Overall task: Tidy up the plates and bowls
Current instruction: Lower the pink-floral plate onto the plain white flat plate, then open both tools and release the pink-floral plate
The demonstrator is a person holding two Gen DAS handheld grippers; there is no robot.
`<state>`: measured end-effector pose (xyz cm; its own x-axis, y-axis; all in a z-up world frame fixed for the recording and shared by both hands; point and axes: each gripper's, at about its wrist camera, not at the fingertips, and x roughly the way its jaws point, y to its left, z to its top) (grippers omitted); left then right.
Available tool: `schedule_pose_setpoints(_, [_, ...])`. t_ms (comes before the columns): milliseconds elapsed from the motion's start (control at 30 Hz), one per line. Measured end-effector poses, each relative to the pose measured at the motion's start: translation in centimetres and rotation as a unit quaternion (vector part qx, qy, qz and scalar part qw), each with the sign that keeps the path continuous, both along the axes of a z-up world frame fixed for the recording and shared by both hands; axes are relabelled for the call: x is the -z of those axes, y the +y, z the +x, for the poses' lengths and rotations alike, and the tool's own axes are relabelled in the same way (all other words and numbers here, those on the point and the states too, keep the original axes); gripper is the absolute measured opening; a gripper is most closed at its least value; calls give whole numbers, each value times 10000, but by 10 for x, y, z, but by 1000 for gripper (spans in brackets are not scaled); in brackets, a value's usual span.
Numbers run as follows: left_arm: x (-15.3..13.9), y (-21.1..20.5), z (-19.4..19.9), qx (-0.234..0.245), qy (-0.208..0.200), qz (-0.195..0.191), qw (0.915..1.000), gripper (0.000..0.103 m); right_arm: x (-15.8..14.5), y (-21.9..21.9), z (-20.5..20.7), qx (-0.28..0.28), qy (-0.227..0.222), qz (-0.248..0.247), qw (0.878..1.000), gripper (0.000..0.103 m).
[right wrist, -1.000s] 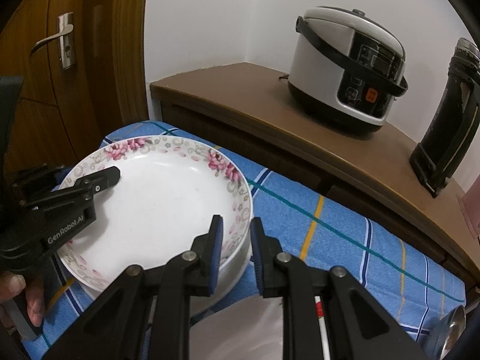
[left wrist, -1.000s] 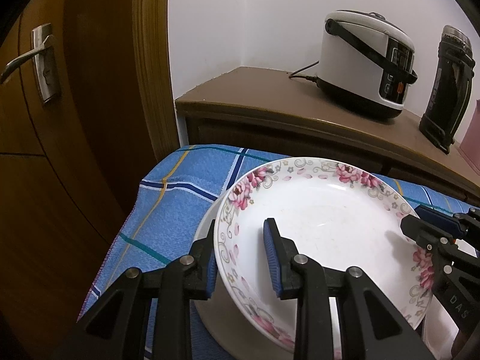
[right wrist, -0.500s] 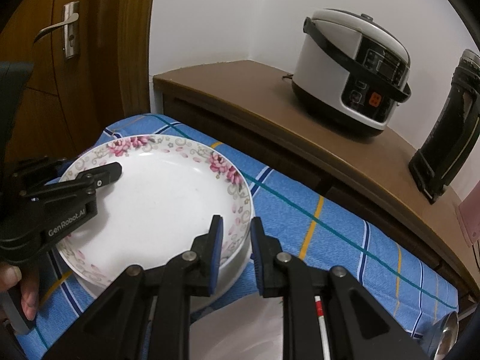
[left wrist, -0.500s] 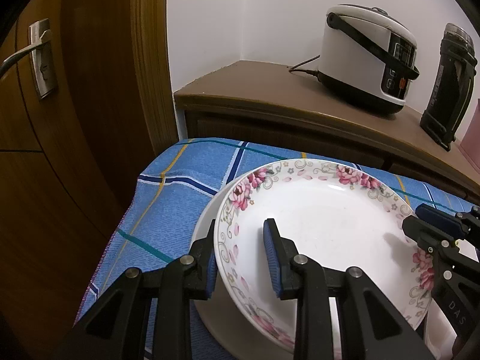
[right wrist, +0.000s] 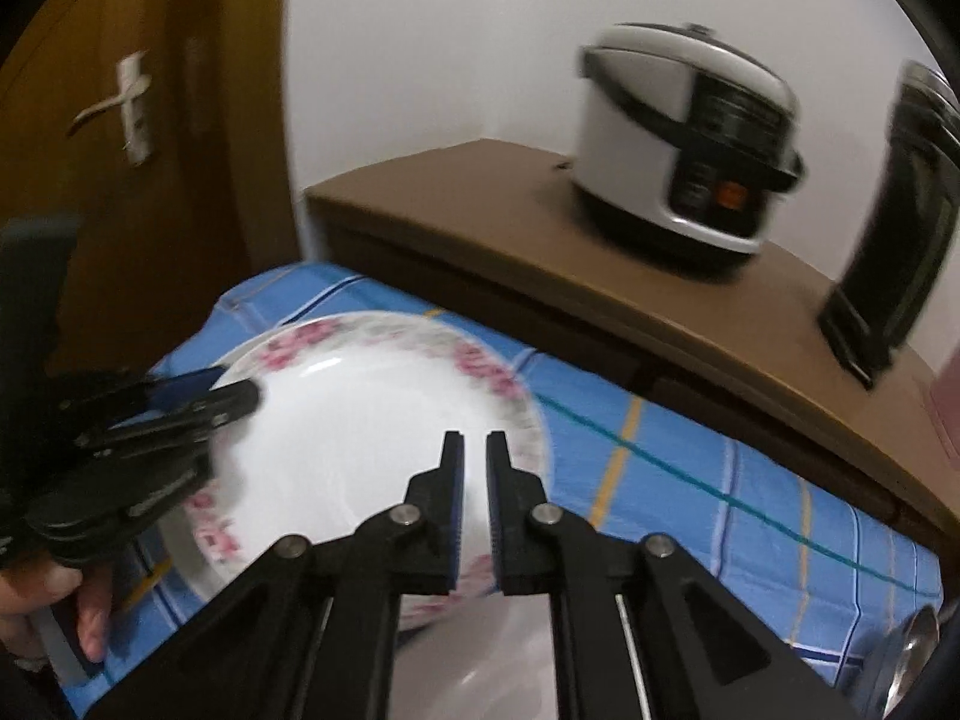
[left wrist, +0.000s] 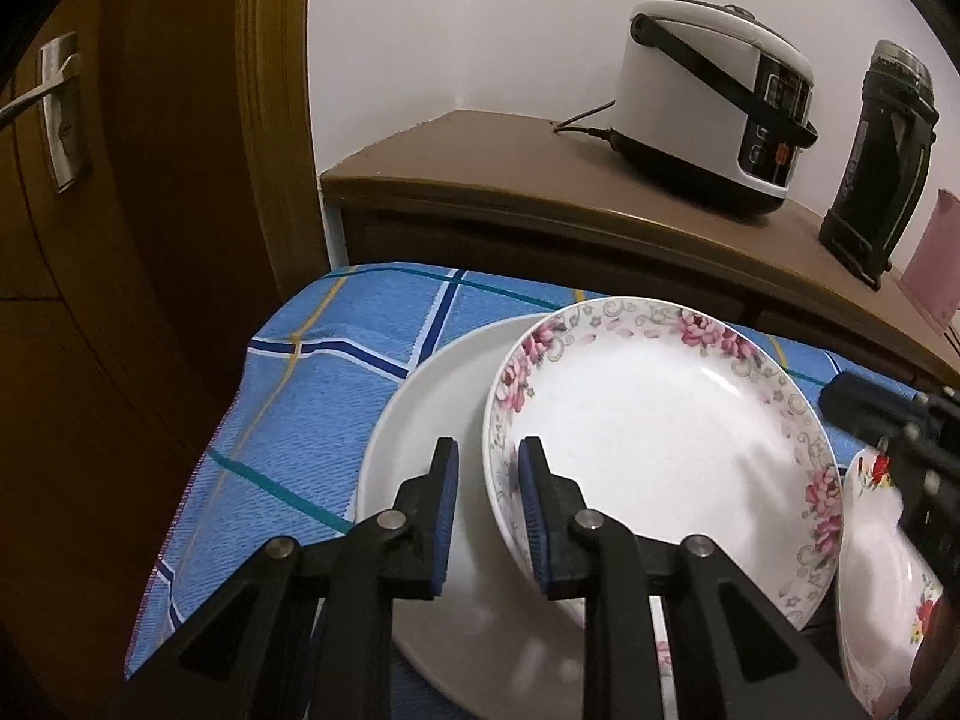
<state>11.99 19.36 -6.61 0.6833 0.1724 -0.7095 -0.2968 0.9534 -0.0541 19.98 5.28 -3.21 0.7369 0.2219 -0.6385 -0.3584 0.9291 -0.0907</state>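
Observation:
A white plate with a pink flower rim (left wrist: 654, 438) lies tilted over a larger plain white plate (left wrist: 420, 420) on the blue checked cloth (left wrist: 312, 396). My left gripper (left wrist: 487, 471) straddles the flowered plate's near rim, jaws a little apart with a gap at the outer pad. In the blurred right wrist view the flowered plate (right wrist: 360, 420) lies ahead, and my right gripper (right wrist: 474, 468) hovers over its right part with jaws nearly closed and nothing between them. A second flowered dish (left wrist: 882, 570) sits at the right edge.
A wooden sideboard (left wrist: 540, 204) stands behind the table with a white rice cooker (left wrist: 714, 102), a black flask (left wrist: 876, 150) and a pink box (left wrist: 936, 258). A wooden door (left wrist: 72, 180) is to the left. A metal spoon (right wrist: 912, 654) lies at the right.
My right gripper has let go of the flowered plate's rim and pulled back. The flowered plate has shifted right, baring more of the plain plate. My left gripper's outer pad now stands off the rim.

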Motion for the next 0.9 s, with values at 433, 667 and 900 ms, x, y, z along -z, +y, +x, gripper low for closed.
schedule_pose_setpoints(433, [-6,14,-12,-543,-76,86,9985,32,5,0,6,-35,148,-21,9999,43])
schedule_pose_setpoints(667, [-14,16,-23,-531,-337,39,9980,32,19,23,13,-391,685,-344,9963,43])
schedule_pose_setpoints(900, [-12,44,-30,-1018,-291,-440,9934,41,20,33,31,-210,926,-658,9933,52])
